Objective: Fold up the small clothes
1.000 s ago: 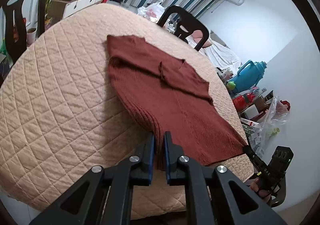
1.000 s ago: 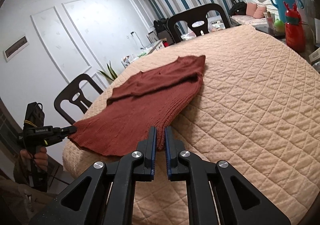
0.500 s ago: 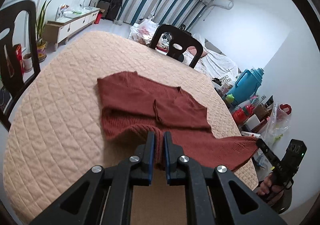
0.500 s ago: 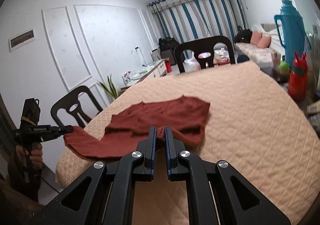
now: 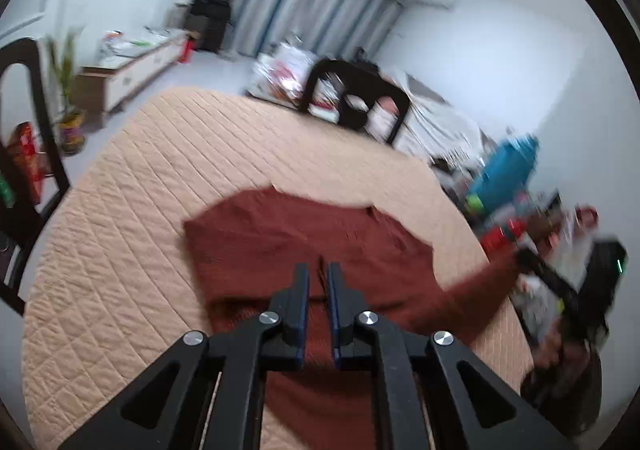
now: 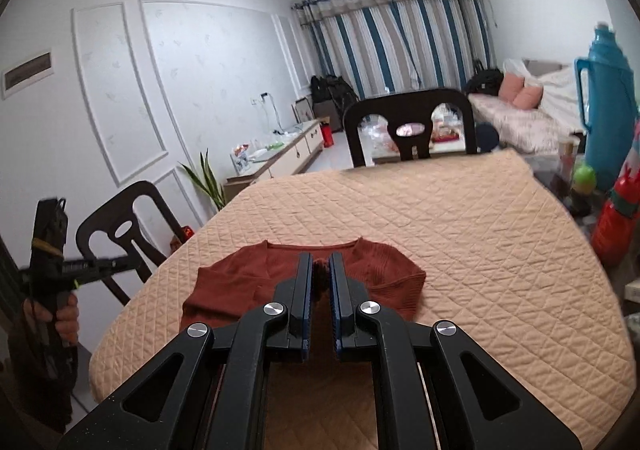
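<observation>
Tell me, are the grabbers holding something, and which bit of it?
Yes. Both hold the rust-red knitted sweater by its bottom hem: the left gripper and the right gripper each pinch one hem corner.

Quilted table beyond open — chair (far edge) blocks.

Both cams sit right behind their own fingers, angled down across the quilted table toward the curtains at about 12 o'clock. Left wrist view looks from the table's near-left edge and catches the right gripper at 3 o'clock; right wrist view has the left gripper at 9 o'clock. Shared: the red sweater up close, the far chair, the blue thermos.
</observation>
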